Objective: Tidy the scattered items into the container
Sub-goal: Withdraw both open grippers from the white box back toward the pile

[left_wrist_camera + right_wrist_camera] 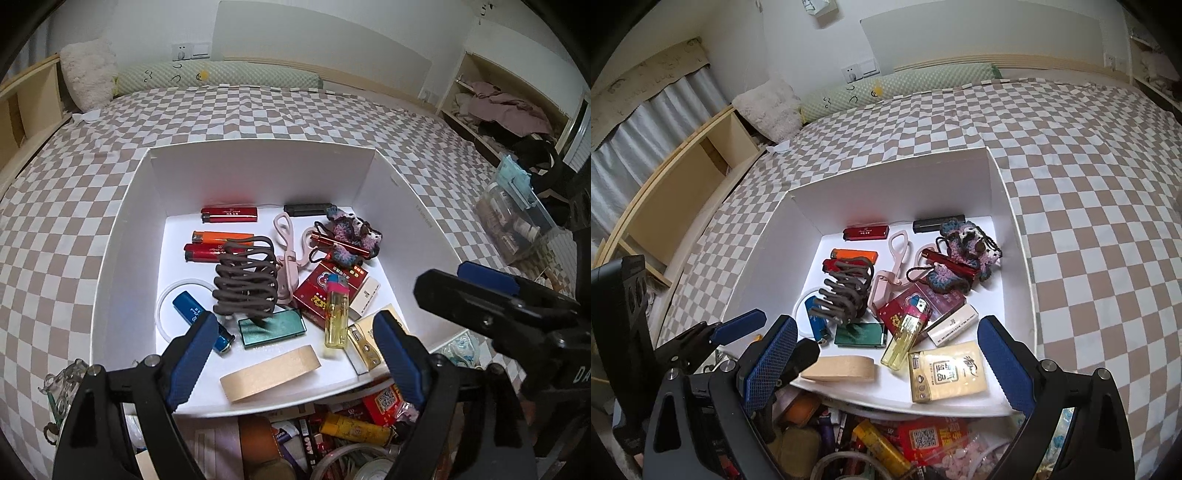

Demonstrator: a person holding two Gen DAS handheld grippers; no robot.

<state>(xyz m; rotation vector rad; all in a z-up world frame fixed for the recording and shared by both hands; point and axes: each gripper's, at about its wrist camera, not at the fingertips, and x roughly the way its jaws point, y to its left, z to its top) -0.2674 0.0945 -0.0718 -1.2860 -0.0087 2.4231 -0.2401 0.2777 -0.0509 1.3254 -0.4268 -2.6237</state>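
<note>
We hold our left gripper (295, 354) over the near edge of the white box (125, 236), its jaws apart with nothing between them; the roll of tan tape (269, 373) lies on the box floor beneath them. Our right gripper (886, 362) hovers beside it over the same edge, jaws wide and empty.

Inside the box, from the left wall: a clear ring (166, 295) lies flat with a blue USB stick (199, 317) across it. Behind them, toward the far wall, sit a red lighter (229, 214), an orange lighter (221, 237) and another red lighter (207, 254). A brown hair claw (245, 284) stands near the middle, its foot touching a green metal case (273, 326). A pink eyelash curler (288, 254) lies just right of the claw. At the far wall rests a black lighter (308, 208). Further right, a red cigarette pack (325, 290) carries a yellow lighter (337, 317), which leans over a white pack (365, 295). A crocheted scrunchie (354, 236) sits near the right wall with a slim red tube (340, 243) across it. At the near right corner lies a gold pack (947, 371).

Outside the near edge, a heap of scattered items (332, 435) remains on the checked bedspread (258, 110).
</note>
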